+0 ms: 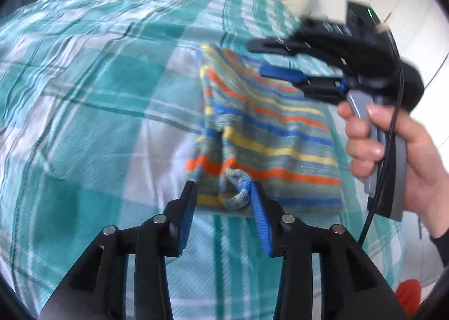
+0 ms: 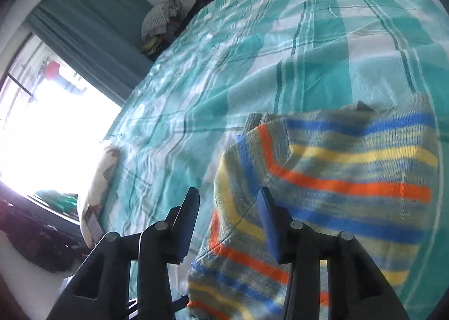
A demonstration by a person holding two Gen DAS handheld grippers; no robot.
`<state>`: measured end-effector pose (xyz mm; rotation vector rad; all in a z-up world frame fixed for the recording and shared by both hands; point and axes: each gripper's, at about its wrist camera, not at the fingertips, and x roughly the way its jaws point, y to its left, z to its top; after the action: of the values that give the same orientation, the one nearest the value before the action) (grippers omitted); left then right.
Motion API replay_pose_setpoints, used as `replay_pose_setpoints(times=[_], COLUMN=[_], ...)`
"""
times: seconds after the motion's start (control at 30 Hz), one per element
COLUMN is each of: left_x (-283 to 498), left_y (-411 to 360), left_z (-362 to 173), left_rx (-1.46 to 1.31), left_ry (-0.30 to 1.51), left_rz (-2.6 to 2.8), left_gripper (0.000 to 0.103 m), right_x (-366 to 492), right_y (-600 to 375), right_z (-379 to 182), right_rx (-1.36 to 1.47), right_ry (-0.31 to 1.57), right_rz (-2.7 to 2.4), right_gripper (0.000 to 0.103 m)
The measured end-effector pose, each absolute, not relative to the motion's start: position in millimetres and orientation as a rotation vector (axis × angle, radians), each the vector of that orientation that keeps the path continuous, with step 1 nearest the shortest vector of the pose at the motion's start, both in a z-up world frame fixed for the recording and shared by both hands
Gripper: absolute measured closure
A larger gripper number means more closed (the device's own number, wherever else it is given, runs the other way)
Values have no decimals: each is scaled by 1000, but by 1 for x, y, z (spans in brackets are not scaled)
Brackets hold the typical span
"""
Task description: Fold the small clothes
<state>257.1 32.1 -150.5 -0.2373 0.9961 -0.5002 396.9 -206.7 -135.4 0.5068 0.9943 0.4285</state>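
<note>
Now the striped garment (image 1: pixel 269 135) lies folded flat on the checked bedspread (image 1: pixel 92 90). Both grippers are released and hold nothing: the left gripper (image 1: pixel 224 199) hovers at its near edge by a curled cuff, the right gripper (image 1: pixel 277 59) above its far side, probably letting the fold settle.

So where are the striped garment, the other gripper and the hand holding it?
striped garment (image 1: pixel 269 135), left wrist view, middle of cloth.
right gripper (image 1: pixel 269 60), left wrist view, between fingertips.
hand (image 1: pixel 393 146), left wrist view, its middle.
</note>
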Motion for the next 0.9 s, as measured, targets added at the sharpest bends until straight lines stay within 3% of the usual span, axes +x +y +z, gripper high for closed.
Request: replay_pose_setpoints(times=[0.03, 0.07, 0.3, 0.33, 0.37, 0.4, 0.47, 0.5, 0.6, 0.67, 0.73, 0.9], left_x=[252, 247, 278, 291, 299, 310, 316, 314, 294, 275, 257, 200], left_y=[40, 44, 7, 3, 0, -1, 12, 19, 39, 50, 55, 45], left_z=[-147, -141, -130, -137, -144, -154, -161, -157, -134, -123, -118, -126], left_rx=[-232, -228, -114, -82, -53, -39, -103, -123, -115, -95, -79, -51], left_ry=[976, 948, 939, 965, 1003, 1044, 1074, 1070, 999, 970, 957, 960], left_rz=[-490, -490, -544, -511, -469, -429, -422, -412, -390, -390, -393, -452], left_gripper=[39, 32, 30, 39, 60, 65, 64, 60, 41, 23, 17, 14], right_x=[390, 381, 289, 274, 262, 254, 241, 234, 206, 187, 166, 110], right_y=[-209, -214, -246, -243, -240, -236, -227, -224, -227, -233, -234, -224], right_z=[-132, -128, -98, -101, -107, -117, -160, -177, -166, -150, -141, -145], right_rx=[508, 490, 214, 187, 174, 173, 127, 86, 74, 125, 141, 144], right_ry=[977, 963, 892, 891, 898, 915, 1049, 1091, 984, 924, 874, 861], right_rz=[435, 419, 359, 382, 401, 419, 410, 373, 316, 282, 256, 166], right_gripper=[59, 59, 59, 59, 59, 59, 63, 63, 62, 51, 41, 39])
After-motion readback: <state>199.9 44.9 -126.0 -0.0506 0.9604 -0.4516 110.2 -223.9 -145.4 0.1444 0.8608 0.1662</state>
